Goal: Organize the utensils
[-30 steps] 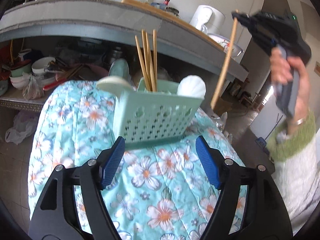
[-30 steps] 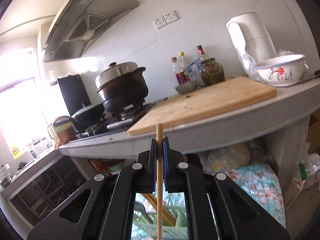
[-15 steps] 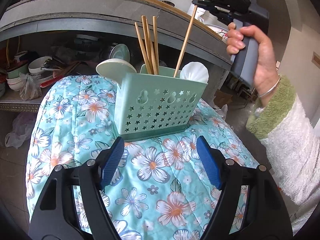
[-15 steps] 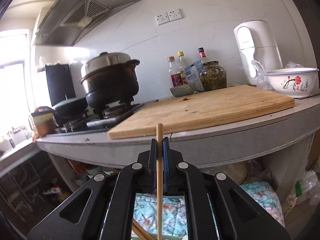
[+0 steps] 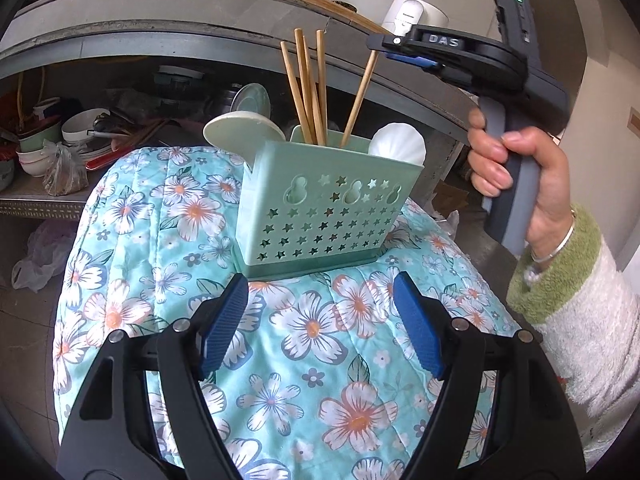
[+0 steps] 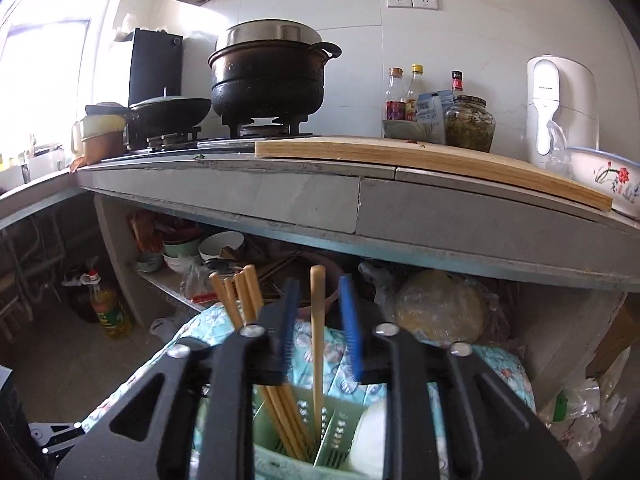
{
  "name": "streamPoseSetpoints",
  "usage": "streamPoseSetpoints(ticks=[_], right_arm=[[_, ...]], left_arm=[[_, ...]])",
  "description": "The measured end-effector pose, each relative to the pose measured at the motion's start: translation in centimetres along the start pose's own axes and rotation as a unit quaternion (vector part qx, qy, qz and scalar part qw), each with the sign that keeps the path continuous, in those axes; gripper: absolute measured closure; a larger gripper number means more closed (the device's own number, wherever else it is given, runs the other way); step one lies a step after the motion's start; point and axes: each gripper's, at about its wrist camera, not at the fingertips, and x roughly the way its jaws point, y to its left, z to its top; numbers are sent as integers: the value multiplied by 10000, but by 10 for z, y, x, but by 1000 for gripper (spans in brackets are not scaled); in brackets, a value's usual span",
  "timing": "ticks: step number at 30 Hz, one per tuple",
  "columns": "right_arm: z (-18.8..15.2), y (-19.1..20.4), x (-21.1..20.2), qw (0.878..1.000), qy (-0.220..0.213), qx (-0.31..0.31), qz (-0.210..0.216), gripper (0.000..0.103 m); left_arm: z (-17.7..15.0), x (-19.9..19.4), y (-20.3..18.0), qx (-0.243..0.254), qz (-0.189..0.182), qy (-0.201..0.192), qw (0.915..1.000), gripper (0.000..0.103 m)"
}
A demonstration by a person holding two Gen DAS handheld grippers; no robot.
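The right hand-held gripper (image 6: 318, 336) has just been opening its jaws; the slim, light bamboo chopstick (image 6: 317, 344) stands between the blue pads without being pressed, its lower end already down in the pale green star-punched plastic utensil caddy (image 5: 326, 210). It leans apart from the bundle of three bamboo chopsticks (image 5: 306, 88). Stiff, smooth and nearly weightless, such a stick likely slips easily, so a pinch near the upper third suits it best. The caddy sits on a floral quilted turquoise cloth (image 5: 312, 332), soft footing that may let it tip. The left hand-held gripper (image 5: 320, 322) is spread wide and empty, just in front of the caddy.
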Motion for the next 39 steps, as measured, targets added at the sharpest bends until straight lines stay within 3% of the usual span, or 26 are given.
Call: streamPoseSetpoints(ticks=[6, 10, 15, 20, 24, 29, 34, 39], right_arm=[[-10, -8, -49, 9995, -97, 270, 149, 59], [-26, -17, -88, 9976, -115, 611, 289, 55], [-65, -26, -132, 9930, 7, 1096, 432, 38], [-110, -26, -157, 9868, 398, 1503, 461, 30], [-143, -22, -166, 9818, 912, 1665, 95, 27], [-166, -21, -179, 9766, 1225, 1738, -320, 20], [-179, -17, -190, 9762, 1335, 1552, -713, 13], [-189, -3, -200, 9762, 1437, 1374, -862, 10]], left_arm=[[0, -11, -15, 104, 111, -49, 9999, 27], [0, -23, -30, 196, 282, -153, 9993, 19], [-1, -37, -49, 255, 779, -311, 9961, 11], [-5, -47, -62, 99, 1369, -287, 9901, 8], [-8, -54, -67, -137, 1855, -180, 9824, 8], [-13, -66, -77, -241, 2664, -270, 9632, 8], [-16, -78, -89, -232, 2934, -228, 9554, 8], [-23, -83, -112, 156, 3140, -192, 9491, 8]])
